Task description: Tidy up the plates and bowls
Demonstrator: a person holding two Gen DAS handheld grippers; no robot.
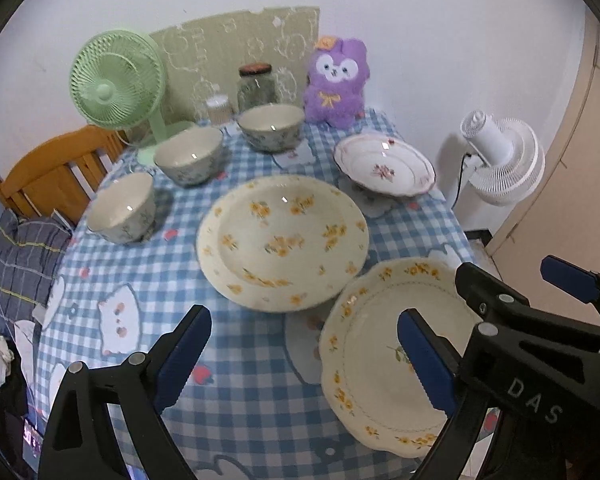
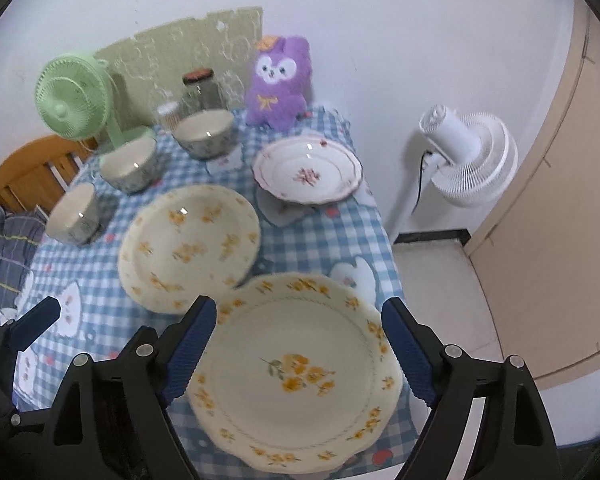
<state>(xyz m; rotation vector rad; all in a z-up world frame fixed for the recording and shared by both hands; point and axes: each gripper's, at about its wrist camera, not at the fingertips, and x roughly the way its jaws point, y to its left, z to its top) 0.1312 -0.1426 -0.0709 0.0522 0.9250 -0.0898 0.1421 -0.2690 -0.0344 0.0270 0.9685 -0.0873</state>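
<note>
On the blue checked tablecloth [image 1: 236, 400] lie a round yellow-flowered plate [image 1: 282, 240] [image 2: 188, 248] with a second rim showing under it, a scalloped yellow-flowered plate [image 1: 380, 360] [image 2: 296, 372] and a pink-flowered plate [image 1: 384, 166] [image 2: 308, 170]. Three floral bowls [image 1: 122, 208] [image 1: 190, 154] [image 1: 272, 126] stand apart along the left. My left gripper [image 1: 306, 360] hangs open over the cloth, nothing between its pads. My right gripper [image 2: 300, 352] [image 1: 524, 284] hovers open above the scalloped plate, which rests on the table.
At the back stand a green desk fan [image 1: 116, 80], a glass jar [image 1: 255, 86], a small container [image 1: 219, 109] and a purple plush toy [image 1: 336, 80]. A white floor fan [image 2: 468, 156] stands off the table's right edge. A wooden headboard [image 1: 52, 172] is at the left.
</note>
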